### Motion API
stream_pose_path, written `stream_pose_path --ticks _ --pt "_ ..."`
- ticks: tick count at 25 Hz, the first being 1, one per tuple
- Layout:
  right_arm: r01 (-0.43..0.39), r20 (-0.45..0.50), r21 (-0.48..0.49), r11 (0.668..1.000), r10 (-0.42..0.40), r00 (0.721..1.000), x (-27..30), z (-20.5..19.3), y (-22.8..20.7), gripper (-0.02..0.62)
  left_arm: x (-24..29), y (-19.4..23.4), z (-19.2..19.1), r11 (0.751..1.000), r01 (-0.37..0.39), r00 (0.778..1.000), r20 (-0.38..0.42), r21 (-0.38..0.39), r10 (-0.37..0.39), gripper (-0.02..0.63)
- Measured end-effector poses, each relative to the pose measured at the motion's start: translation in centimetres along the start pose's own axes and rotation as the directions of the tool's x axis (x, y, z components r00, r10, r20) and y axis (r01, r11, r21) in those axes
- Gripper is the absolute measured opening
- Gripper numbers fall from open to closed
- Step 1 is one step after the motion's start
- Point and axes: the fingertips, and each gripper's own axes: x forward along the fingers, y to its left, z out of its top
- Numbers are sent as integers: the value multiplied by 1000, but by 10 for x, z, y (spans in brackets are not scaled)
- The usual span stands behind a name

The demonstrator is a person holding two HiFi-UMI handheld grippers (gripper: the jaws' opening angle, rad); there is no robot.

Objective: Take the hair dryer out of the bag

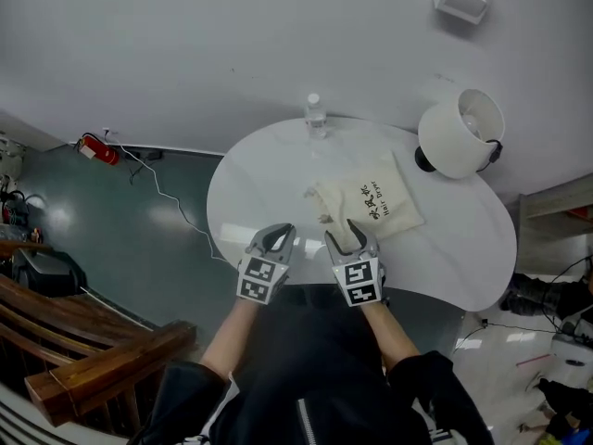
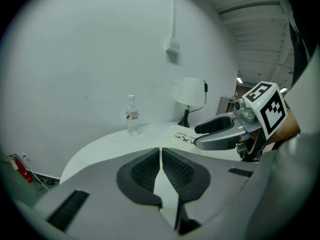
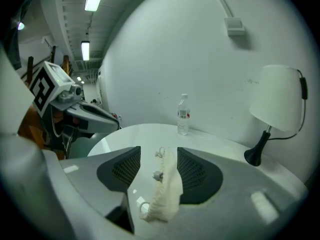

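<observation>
Hair dryer unseen, judged still inside cream cloth drawstring bag (image 1: pixel 375 207) on round white table (image 1: pixel 259 188); right gripper (image 1: pixel 348 235) has jaws wide astride its gathered, corded end, unpinched, left gripper (image 1: pixel 275 239) closed, empty, alongside: grasp step, next needs right jaws pinching the cloth.

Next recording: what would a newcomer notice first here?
A cream drawstring bag lies on the round white table, its gathered mouth between the open jaws of the right gripper. The left gripper, shut and empty, is beside it near the table's front edge. A white lamp and a water bottle stand at the far side.
</observation>
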Motion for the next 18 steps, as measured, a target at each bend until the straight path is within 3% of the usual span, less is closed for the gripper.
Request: stream_pose_path --ticks 7,18 --pt "-21 -119 -113 993 7 993 27 -33 -6 225 10 7 0 999 -9 1000 -21 34 10 23" --pt "5 -240 -174 985 -48 970 67 -56 -12 225 32 22 -4 995 75 996 -42 59 -73 23"
